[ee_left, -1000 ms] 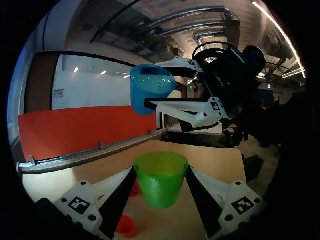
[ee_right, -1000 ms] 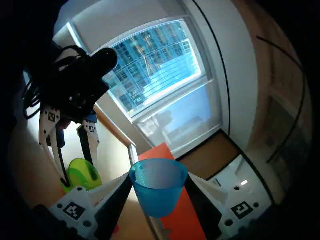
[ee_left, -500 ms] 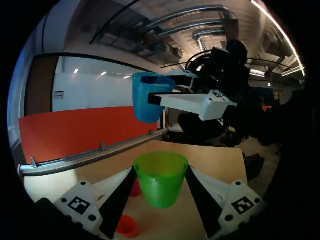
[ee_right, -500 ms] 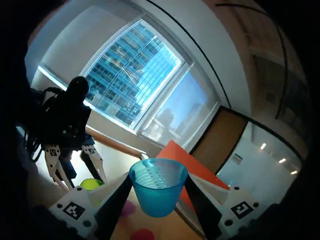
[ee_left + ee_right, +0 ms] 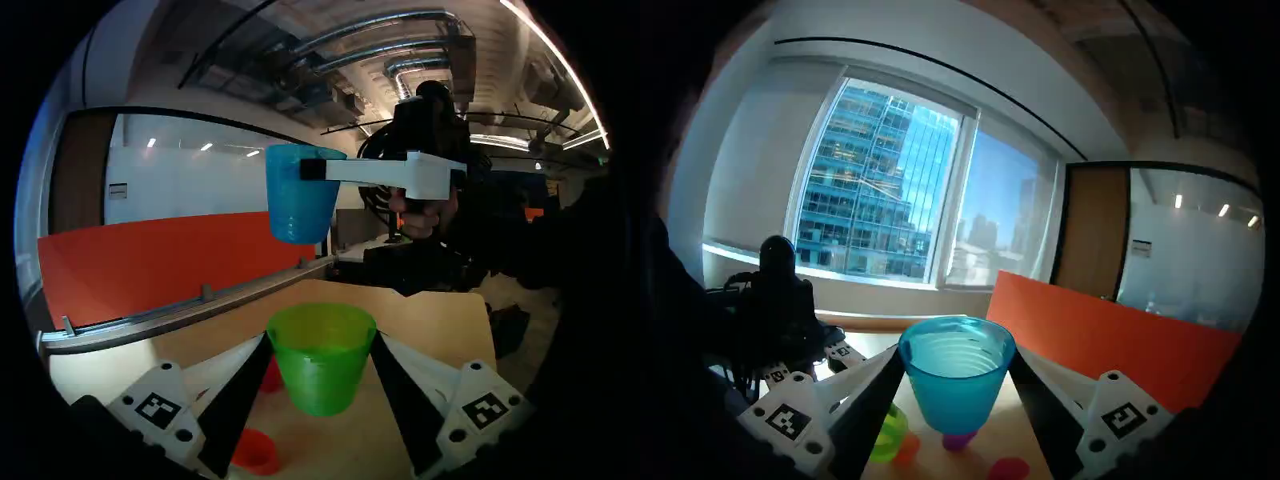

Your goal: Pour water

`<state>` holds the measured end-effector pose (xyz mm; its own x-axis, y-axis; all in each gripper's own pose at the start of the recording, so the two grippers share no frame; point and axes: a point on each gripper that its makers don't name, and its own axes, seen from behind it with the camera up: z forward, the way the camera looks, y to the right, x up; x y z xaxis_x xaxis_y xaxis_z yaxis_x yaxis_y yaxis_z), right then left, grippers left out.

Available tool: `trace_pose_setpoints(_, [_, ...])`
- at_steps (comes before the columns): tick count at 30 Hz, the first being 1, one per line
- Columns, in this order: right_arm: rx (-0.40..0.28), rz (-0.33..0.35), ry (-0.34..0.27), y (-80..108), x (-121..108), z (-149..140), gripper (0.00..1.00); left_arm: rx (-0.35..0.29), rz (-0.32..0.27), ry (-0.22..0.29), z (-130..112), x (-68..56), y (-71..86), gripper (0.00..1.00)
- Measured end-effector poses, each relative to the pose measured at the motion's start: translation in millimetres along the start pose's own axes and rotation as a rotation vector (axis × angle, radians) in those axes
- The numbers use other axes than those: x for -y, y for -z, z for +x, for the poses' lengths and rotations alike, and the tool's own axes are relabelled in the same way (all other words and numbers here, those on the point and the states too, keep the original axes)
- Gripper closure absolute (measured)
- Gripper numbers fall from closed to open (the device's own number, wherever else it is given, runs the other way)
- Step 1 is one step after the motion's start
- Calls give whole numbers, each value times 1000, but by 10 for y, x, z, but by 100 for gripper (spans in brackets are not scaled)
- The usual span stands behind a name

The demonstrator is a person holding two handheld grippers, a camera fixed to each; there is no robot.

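Observation:
In the left gripper view, my left gripper (image 5: 322, 376) is shut on a green cup (image 5: 321, 364), held upright just above the wooden table (image 5: 436, 316). Above and behind it the right gripper (image 5: 320, 170) holds a blue cup (image 5: 298, 204) upright in the air, a hand (image 5: 422, 216) behind it. In the right gripper view, my right gripper (image 5: 957, 392) is shut on that blue cup (image 5: 957, 382), upright. Lower left there, the green cup (image 5: 890, 432) shows partly behind a finger, with the left gripper (image 5: 812, 360) above it.
Small round red pieces (image 5: 254, 450) lie on the table under the left gripper. Orange, purple and pink pieces (image 5: 958, 440) lie on the table below the blue cup. An orange panel (image 5: 160, 260) with a metal rail (image 5: 192, 304) borders the table's far side. A window (image 5: 904, 208) faces the right gripper.
The right gripper has rotated the blue cup from tilted toward the green cup back to upright and level. The left gripper and green cup have not moved.

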<state>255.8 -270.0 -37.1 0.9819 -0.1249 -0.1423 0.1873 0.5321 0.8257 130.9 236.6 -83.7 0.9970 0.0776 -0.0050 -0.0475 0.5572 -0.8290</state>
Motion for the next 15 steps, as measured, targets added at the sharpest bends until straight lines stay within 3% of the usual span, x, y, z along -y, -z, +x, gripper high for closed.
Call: trace_pose_setpoints(15, [90, -20, 18, 164, -70, -406, 10, 63, -4, -1, -219, 28, 18, 14])
